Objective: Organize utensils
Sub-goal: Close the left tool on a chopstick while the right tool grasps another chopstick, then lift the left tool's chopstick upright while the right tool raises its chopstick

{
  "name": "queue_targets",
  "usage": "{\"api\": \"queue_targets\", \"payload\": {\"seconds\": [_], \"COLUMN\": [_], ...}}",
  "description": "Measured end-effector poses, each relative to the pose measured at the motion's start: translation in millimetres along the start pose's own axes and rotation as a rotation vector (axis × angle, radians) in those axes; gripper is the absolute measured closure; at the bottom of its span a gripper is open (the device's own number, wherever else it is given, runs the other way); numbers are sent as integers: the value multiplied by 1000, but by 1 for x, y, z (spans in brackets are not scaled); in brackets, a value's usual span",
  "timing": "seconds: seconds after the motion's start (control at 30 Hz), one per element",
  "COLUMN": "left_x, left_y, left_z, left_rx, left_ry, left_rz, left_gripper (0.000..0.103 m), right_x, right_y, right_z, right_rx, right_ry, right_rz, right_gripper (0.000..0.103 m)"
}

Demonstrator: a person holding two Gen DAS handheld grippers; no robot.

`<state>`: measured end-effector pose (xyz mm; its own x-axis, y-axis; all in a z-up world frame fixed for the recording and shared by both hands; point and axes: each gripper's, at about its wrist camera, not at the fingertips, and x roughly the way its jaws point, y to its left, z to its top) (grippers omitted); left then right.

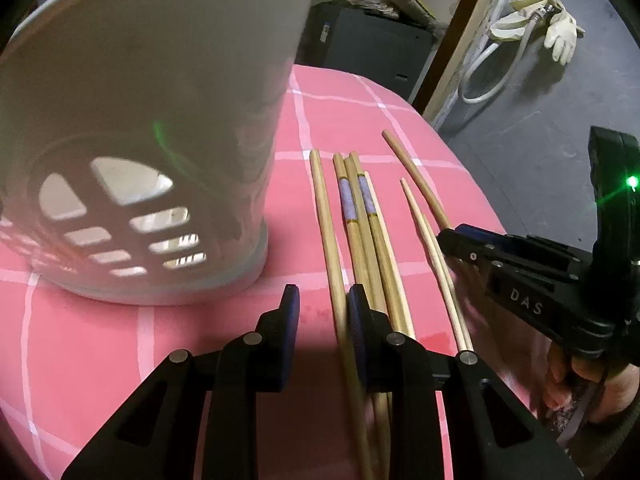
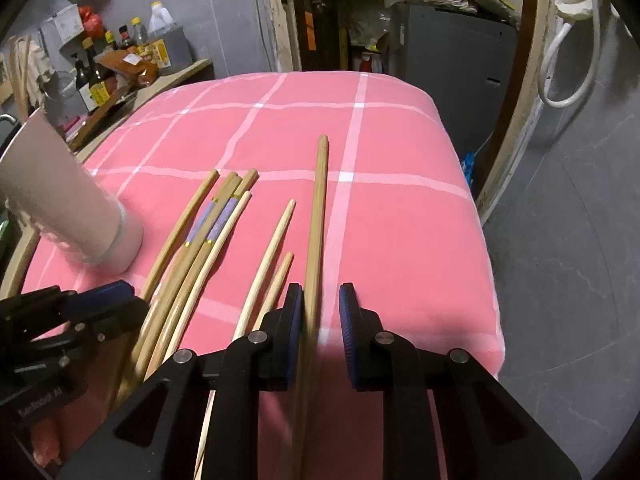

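Between the blue pads of the left tongs (image 1: pixel 324 336) runs one plain chopstick (image 1: pixel 326 216); it lies against the right-hand pad while the other pad stands clear of it, so the jaws are narrow but not clamped. Just right of that pad the rest of the bundle lies on the pink checked surface (image 1: pixel 344 112): two chopsticks with lilac bands (image 1: pixel 362 196) and further plain ones packed side by side, touching along their length.

Further right the right tongs (image 2: pixel 320 328) straddle a single long chopstick (image 2: pixel 320 200) set apart from the others; it rests against the left-hand pad with a gap to the other, jaws likewise narrow, not gripping. Two shorter pale chopsticks (image 2: pixel 276 236) lie just left of these tongs, between them and the bundle.

Left of the bundle stands a white perforated holder (image 1: pixel 152 120), upright on the surface and close to the left tongs, its wall filling much of that view.

Beyond the surface's far edge are a dark cabinet (image 2: pixel 460 64), a shelf of bottles (image 2: pixel 120 52) to the left, and on the grey floor a white hose (image 1: pixel 488 80) and a pale glove (image 1: pixel 560 36).
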<state>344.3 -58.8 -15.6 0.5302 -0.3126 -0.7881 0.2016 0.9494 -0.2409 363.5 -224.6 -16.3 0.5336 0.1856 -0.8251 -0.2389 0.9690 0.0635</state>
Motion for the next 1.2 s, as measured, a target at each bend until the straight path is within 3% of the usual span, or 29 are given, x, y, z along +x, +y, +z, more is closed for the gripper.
{"api": "queue_targets", "payload": {"seconds": [0.23, 0.4, 0.8, 0.93, 1.2], "left_x": [4, 3, -34, -59, -118], "left_y": [-2, -2, 2, 2, -5], "left_z": [4, 4, -16, -28, -39], "left_rx": [-23, -33, -39, -32, -5], "left_ry": [20, 43, 14, -56, -328], "left_rz": [5, -14, -96, -119, -167], "left_gripper": [82, 97, 99, 99, 99], "right_x": [16, 12, -40, -66, -125], "right_y": [-7, -15, -17, -7, 27], "right_z": [25, 22, -16, -29, -42], "right_rx": [56, 117, 175, 162, 118], "right_ry": [53, 47, -142, -245, -520], "right_rz": [36, 71, 154, 177, 160], "right_gripper": [89, 97, 98, 98, 98]}}
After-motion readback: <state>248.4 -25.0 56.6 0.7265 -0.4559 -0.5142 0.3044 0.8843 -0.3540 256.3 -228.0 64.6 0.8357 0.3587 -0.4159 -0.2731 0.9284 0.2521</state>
